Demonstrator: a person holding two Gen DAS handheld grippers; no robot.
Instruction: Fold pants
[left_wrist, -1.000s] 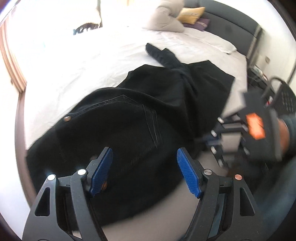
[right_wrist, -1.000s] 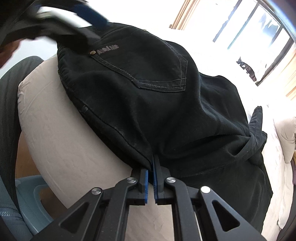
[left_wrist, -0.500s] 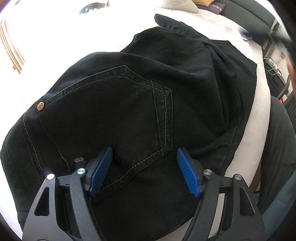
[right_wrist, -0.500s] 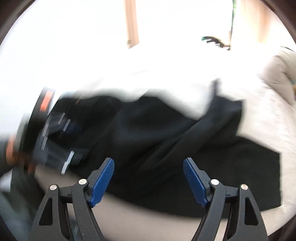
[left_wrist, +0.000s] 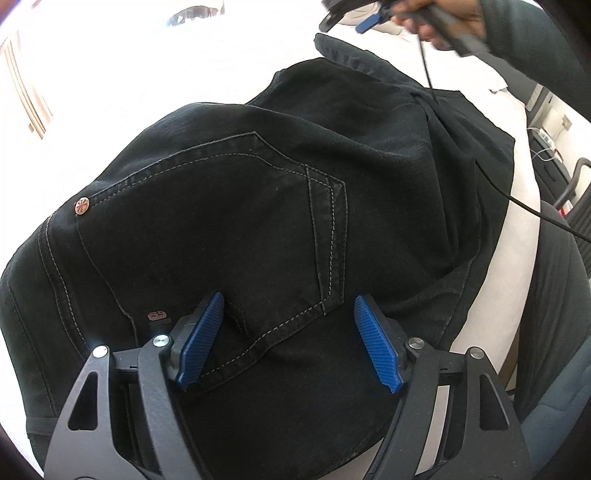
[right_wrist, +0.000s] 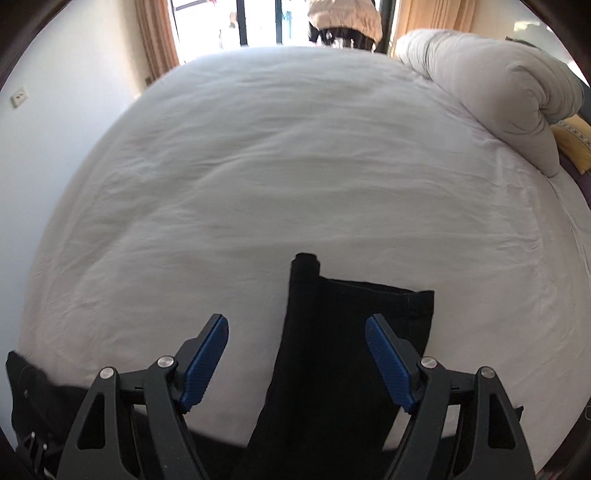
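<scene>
Pants (left_wrist: 258, 206) of black denim lie on the white bed sheet (right_wrist: 295, 155), seat side up, with the waist end at the near edge of the bed and the legs running away across the mattress. Left wrist view: 1 back pocket (left_wrist: 229, 229) faces up, outlined in pale double stitching that comes to a point at its lower edge; 1 copper rivet (left_wrist: 81, 205) sits at the pocket's upper corner, and a small red label (left_wrist: 157, 316) shows near the side seam. Fabric over the seat is smooth; further along, the legs carry several long creases and overlap one another.

Left gripper (left_wrist: 288, 343) hovers over the lower pocket corner with its blue-padded fingers (left_wrist: 201, 341) spread wide, clasping nothing; whether the pads touch the cloth cannot be told.

Right wrist view: right gripper (right_wrist: 297, 363) is likewise spread wide and empty, positioned above the leg ends. Leg hems (right_wrist: 354, 317) lie flat on the sheet, 1 narrow folded strip reaching slightly beyond the broader hemmed panel beside it. A rolled grey duvet (right_wrist: 498, 85) lies well apart at the far right corner of the bed, with a yellow cushion (right_wrist: 576, 144) just beside it.
</scene>
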